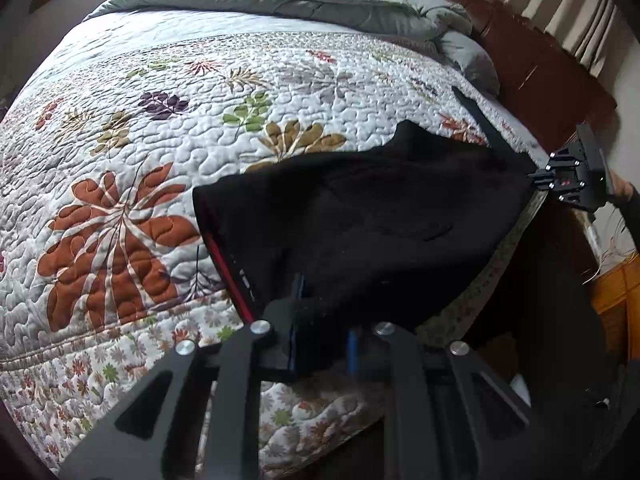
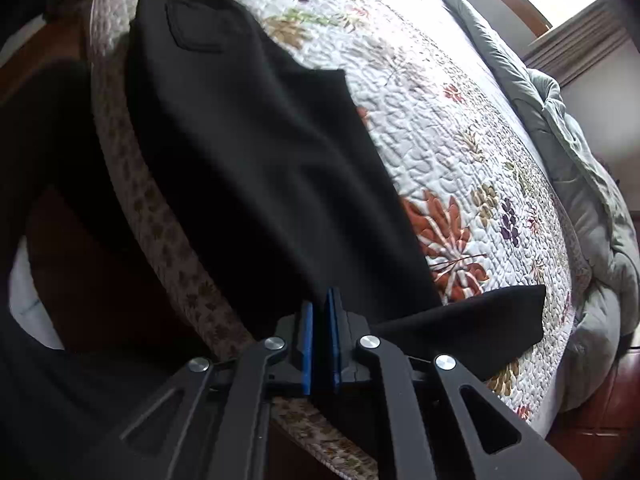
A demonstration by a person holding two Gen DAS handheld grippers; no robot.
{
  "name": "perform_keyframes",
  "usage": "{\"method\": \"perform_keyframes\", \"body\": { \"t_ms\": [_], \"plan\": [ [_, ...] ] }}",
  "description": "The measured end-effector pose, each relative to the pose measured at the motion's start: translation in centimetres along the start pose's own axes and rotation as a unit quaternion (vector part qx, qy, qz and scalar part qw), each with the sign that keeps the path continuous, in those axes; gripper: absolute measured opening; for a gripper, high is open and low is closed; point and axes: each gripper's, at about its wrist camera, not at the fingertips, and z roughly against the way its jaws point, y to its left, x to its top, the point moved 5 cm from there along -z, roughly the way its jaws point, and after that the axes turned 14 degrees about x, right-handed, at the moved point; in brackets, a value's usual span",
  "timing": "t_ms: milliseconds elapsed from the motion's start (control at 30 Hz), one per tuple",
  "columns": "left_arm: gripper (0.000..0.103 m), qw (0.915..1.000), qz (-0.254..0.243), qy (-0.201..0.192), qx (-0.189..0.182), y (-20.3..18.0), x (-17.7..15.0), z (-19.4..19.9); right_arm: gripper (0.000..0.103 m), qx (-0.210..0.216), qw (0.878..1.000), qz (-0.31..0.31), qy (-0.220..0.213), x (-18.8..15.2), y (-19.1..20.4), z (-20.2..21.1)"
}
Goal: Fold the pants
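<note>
Pants [image 1: 360,224] are stretched lengthwise along the quilt [image 1: 160,128] edge, clamped by left gripper [image 1: 322,320] and right gripper [image 2: 320,320].

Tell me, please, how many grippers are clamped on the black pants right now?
2. The left gripper pinches the black pants at one end near the bed's edge; the right gripper pinches the opposite end.

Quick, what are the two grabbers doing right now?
Left gripper: jaws closed on the black pants.
Right gripper: jaws closed on the same pants, at the other end.
</note>
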Motion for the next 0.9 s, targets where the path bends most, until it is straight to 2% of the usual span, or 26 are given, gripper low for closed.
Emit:
{"method": "perform_keyframes", "body": {
  "t_ms": [167, 333, 433, 500, 533, 567, 600, 667, 733, 800, 867, 900],
  "plan": [
    [0.017, 0.9964, -0.069, 0.015, 0.048, -1.5, -1.8, -1.1, 0.007, -0.028, 0.999, 0.013, 0.025, -1.1, 2.2, -2.8],
    [0.018, 0.9923, -0.097, 0.010, 0.077, -1.8, -2.0, -0.7, 0.007, -0.034, 0.999, 0.014, 0.038, -1.5, 2.9, -4.8],
    [0.025, 0.9824, -0.138, 0.014, 0.124, -2.3, -2.7, -0.2, 0.008, -0.032, 0.999, 0.007, 0.040, -1.5, 2.8, -5.3],
    [0.040, 0.9759, -0.160, 0.025, 0.145, -2.4, -3.8, 0.6, 0.010, -0.032, 0.999, 0.009, 0.039, -1.6, 2.7, -5.3],
    [0.044, 0.9747, -0.162, 0.026, 0.151, -2.3, -4.1, 1.1, 0.010, -0.028, 0.999, 0.004, 0.036, -1.6, 2.6, -5.1],
    [0.050, 0.9751, -0.157, 0.024, 0.154, -2.0, -4.5, 1.9, 0.011, -0.022, 0.999, -0.003, 0.032, -1.6, 2.6, -4.6],
    [0.051, 0.9780, -0.143, 0.015, 0.152, -1.7, -4.6, 3.2, 0.014, -0.013, 1.000, -0.010, 0.027, -1.5, 2.3, -4.2],
    [0.055, 0.9837, -0.111, -0.010, 0.141, -1.6, -4.2, 5.6, 0.027, 0.059, 0.996, -0.063, -0.017, -1.1, 1.6, -1.9],
    [0.064, 0.9867, -0.081, -0.047, 0.133, -1.8, -3.3, 7.5, 0.032, 0.098, 0.986, -0.116, -0.062, -0.6, 0.2, 0.0],
    [0.086, 0.9881, -0.034, -0.098, 0.114, -2.5, -1.5, 8.7, 0.032, 0.130, 0.970, -0.183, -0.092, -0.5, -1.7, 0.4],
    [0.090, 0.9867, 0.017, -0.135, 0.089, -3.3, 0.2, 8.1, 0.032, 0.136, 0.966, -0.206, -0.080, -0.6, -2.5, -1.0],
    [0.090, 0.9871, 0.031, -0.136, 0.078, -3.7, 0.8, 7.2, 0.032, 0.131, 0.967, -0.209, -0.069, -0.7, -2.7, -1.7]
  ]
}}
